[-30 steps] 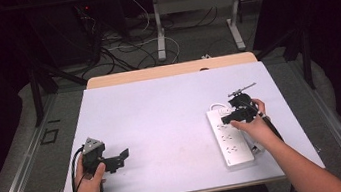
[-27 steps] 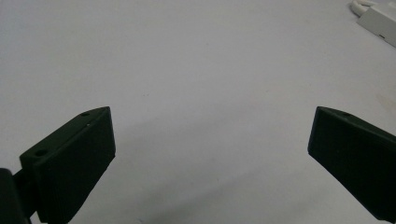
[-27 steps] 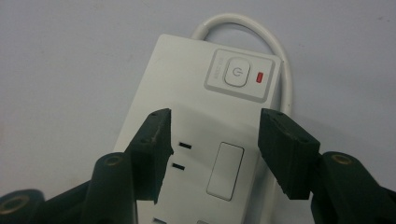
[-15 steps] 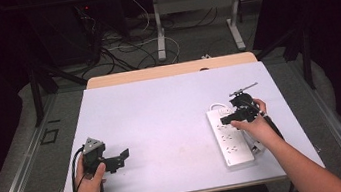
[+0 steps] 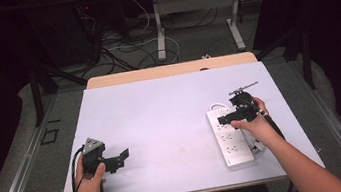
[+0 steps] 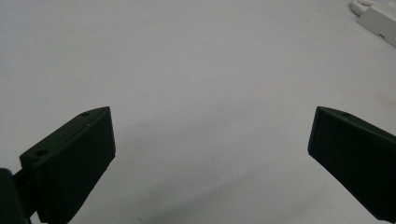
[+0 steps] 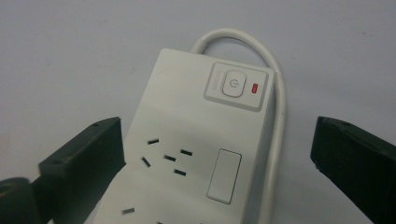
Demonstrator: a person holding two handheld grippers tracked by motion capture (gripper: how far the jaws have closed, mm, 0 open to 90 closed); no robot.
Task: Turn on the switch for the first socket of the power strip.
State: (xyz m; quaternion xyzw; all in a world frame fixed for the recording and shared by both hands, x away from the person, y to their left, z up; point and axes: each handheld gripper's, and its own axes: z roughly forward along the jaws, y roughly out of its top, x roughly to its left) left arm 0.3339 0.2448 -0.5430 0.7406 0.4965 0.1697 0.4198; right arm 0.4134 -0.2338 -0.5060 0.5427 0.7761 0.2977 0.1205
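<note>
With right tool [image 7: 217, 154] just spread wide over strip [image 7: 201, 158], pads clear, nothing gripped: strip released, lies right side of counter [image 5: 160, 107]. Left tool [image 6: 210, 154] open, empty, idle near-left.

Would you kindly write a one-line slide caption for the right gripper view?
Open right tool poised over a white power strip, jaws either side, near its power button and red indicator light.

The high view looks forward and down over the whole table [image 5: 160, 107]. Each gripper view looks close along its own jaws; all three share the power strip [image 7: 196, 154].
</note>
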